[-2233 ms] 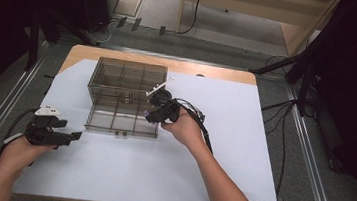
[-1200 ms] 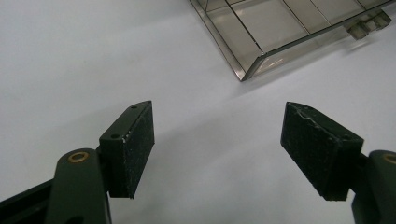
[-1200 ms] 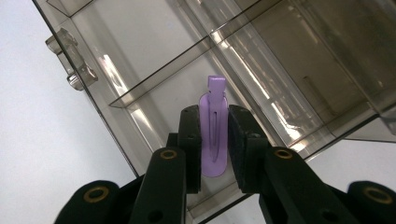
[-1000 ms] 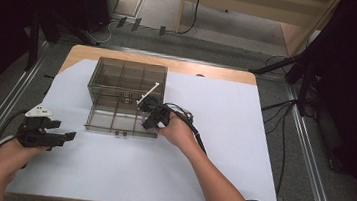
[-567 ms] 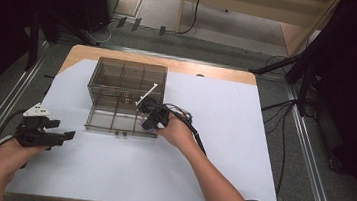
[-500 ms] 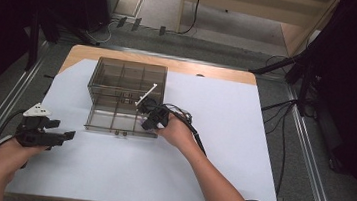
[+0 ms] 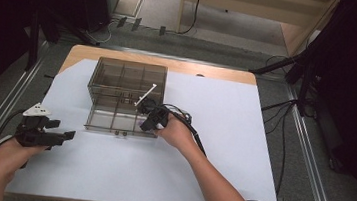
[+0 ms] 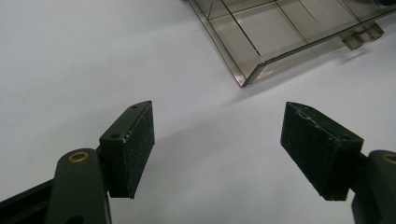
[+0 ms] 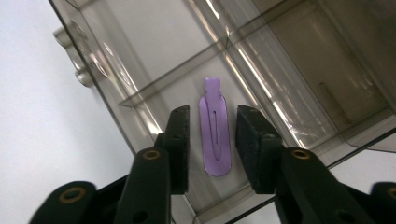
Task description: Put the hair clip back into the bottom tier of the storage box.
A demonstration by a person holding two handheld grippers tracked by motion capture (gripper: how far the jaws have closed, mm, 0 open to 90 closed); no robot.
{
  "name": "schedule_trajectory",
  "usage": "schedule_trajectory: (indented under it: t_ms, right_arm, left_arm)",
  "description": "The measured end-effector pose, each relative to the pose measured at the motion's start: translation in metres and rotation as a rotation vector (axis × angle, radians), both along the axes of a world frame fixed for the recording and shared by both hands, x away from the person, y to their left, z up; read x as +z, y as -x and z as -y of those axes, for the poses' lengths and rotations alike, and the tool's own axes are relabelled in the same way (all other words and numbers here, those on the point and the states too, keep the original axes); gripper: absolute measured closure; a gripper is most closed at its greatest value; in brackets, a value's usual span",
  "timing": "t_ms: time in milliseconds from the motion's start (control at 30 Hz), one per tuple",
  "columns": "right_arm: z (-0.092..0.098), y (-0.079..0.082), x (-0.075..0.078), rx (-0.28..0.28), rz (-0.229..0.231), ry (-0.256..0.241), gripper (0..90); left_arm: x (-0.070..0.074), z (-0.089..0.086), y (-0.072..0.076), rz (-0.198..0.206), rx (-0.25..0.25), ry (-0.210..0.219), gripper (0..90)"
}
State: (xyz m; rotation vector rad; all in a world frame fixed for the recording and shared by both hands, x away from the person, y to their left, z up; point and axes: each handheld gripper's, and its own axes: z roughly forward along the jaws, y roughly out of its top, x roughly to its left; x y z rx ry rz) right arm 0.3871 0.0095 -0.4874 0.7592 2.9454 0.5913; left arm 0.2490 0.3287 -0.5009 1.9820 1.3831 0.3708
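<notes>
At frame centre, the right gripper [image 9: 212, 140] straddles a purple hair clip [image 9: 215, 133] lying in the organizer box [image 9: 140, 65], jaws narrowly apart, not yet pinching. Next: close squarely, then lift. The left gripper [image 8: 219, 144] idles wide open, lower left.

A wooden tabletop [image 7: 205, 69] covered almost wholly by a white paper sheet [image 7: 223, 135]. A smoky clear plastic compartment box [image 7: 127, 77] lies open on the sheet.
</notes>
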Motion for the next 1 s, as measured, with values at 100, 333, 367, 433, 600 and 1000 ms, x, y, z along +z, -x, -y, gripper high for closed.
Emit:
schedule_trajectory:
  t_ms: [100,333,367,433,600,1000]
  right_arm:
    - [0.001,0.001,0.005,-0.003,0.003,-0.032,64.6]
    - [0.011,0.000,0.019,0.010,0.015,-0.142,62.5]
    - [0.011,0.000,0.019,0.010,0.015,-0.142,62.5]
    - [0.015,0.000,0.021,0.007,0.017,-0.168,62.5]
    - [0.025,0.000,0.025,-0.016,0.030,-0.224,62.4]
    - [0.044,0.004,0.030,-0.029,0.099,-0.272,57.1]
  left_arm:
    - [-0.002,0.000,-0.002,-0.004,0.003,0.003,27.0]
    - [-0.003,0.002,-0.006,-0.012,-0.003,0.000,27.0]
    - [-0.003,0.002,-0.006,-0.016,-0.004,0.002,27.0]
    - [-0.004,0.002,-0.008,-0.024,-0.006,-0.003,27.0]
    - [-0.005,0.001,-0.010,-0.041,0.002,-0.004,27.0]
    - [-0.006,0.007,-0.013,-0.051,-0.025,-0.025,27.0]
